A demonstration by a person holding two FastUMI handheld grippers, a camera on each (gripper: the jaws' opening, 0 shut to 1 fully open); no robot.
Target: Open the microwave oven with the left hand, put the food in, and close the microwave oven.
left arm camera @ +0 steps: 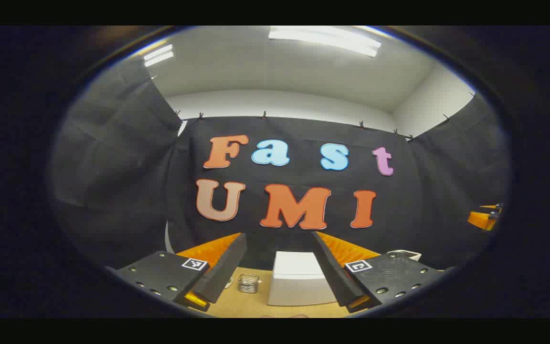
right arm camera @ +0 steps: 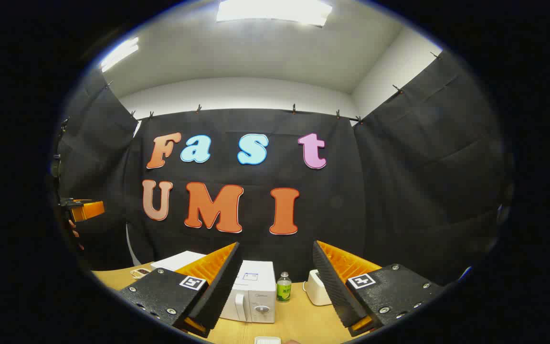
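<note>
The white microwave (right arm camera: 253, 291) stands on the wooden table (right arm camera: 299, 320) with its door shut; its handle and dial face me. In the left gripper view its white top (left arm camera: 299, 279) lies between my fingers, lower down and farther off. My left gripper (left arm camera: 278, 236) is open and holds nothing, raised above the table. My right gripper (right arm camera: 277, 246) is also open and holds nothing, hanging in front of the microwave. The rim of a white dish (right arm camera: 268, 340) peeks in at the bottom edge; what is in it is hidden.
A small green bottle (right arm camera: 283, 288) and a white appliance (right arm camera: 318, 287) stand right of the microwave. A flat white thing (right arm camera: 177, 260) lies to its left. A glass jar (left arm camera: 248, 283) sits on the table (left arm camera: 251, 306). The left gripper (right arm camera: 84, 209) and a hand show at the left edge.
</note>
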